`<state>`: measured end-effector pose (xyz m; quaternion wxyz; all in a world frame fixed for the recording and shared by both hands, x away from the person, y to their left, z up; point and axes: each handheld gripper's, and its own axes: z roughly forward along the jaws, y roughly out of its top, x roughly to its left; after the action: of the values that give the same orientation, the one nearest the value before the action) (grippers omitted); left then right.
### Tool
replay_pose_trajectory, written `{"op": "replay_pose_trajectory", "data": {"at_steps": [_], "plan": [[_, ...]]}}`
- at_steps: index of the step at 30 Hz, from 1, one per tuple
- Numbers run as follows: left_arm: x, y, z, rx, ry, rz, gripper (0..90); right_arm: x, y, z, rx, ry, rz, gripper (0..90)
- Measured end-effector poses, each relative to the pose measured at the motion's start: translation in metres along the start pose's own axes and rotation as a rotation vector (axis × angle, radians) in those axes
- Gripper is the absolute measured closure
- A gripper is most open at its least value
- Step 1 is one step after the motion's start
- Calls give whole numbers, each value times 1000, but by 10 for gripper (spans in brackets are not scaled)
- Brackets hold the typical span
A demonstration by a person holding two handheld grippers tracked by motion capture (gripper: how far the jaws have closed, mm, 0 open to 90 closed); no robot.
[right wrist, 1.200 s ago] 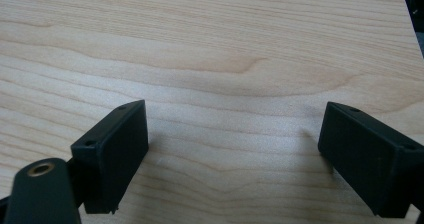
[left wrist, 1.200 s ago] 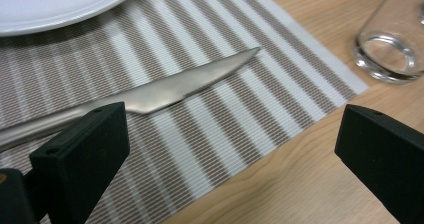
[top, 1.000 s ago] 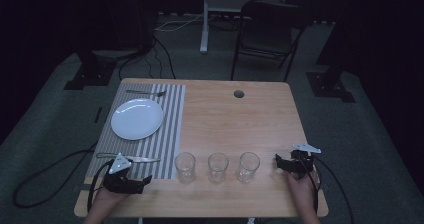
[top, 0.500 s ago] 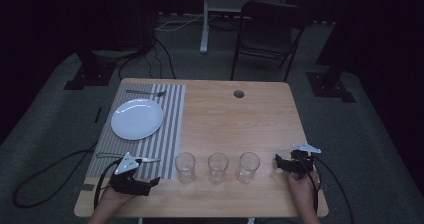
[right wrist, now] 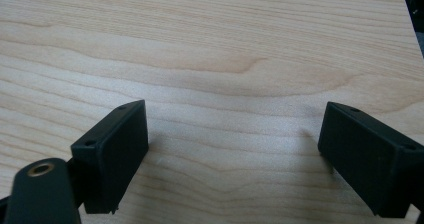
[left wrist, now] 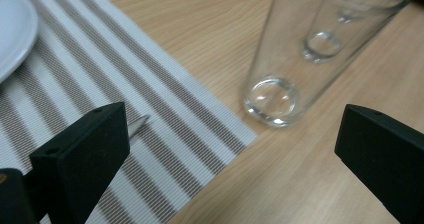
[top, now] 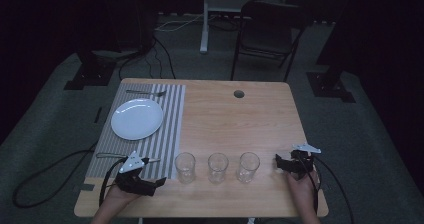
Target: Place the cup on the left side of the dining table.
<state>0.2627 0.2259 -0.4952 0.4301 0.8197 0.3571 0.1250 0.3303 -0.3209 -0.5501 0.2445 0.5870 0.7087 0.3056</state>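
Note:
Three clear empty glasses stand in a row near the table's front edge: left glass (top: 185, 167), middle glass (top: 218, 167), right glass (top: 248, 166). My left gripper (top: 158, 183) rests low at the front left, open, its jaws pointing at the left glass from a short way off. In the left gripper view the gripper (left wrist: 235, 134) has nothing between its jaws, and the left glass (left wrist: 280, 79) stands just beyond them at the placemat's corner. My right gripper (top: 278, 163) is open, right of the right glass. The right gripper view has that gripper (right wrist: 240, 134) over bare wood.
A striped placemat (top: 165, 134) covers the table's left part and carries a white plate (top: 137, 118), a fork (top: 146, 92) at its far edge and a knife (top: 150, 160) at its near edge. A cable hole (top: 238, 93) lies at the back. A chair (top: 267, 29) stands beyond the table.
My left gripper has slid a little to the right, closer to the left glass. The right gripper and the glasses have stayed where they were.

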Motion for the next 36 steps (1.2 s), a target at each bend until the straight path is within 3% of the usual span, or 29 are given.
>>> {"op": "replay_pose_trajectory", "data": {"at_steps": [8, 12, 15, 16, 27, 36], "plan": [[-5, 12, 2, -27, -27, 19, 16, 0, 0, 0, 0, 0, 0, 122], [-9, 22, 5, -9, -31, 35, 16, 0, 0, 0, 0, 0, 0, 122], [-10, 26, 5, -22, -44, 36, 16, 0, 0, 0, 0, 1, 0, 122], [-12, 32, 4, -29, -64, 50, 16, 0, 0, 0, 0, 1, 0, 122], [-22, 53, 13, -19, -103, 106, 17, 0, 0, 0, 0, 1, 1, 122], [-29, 65, 16, -26, -139, 124, 17, 0, 0, 0, 0, 1, 0, 122]]}}
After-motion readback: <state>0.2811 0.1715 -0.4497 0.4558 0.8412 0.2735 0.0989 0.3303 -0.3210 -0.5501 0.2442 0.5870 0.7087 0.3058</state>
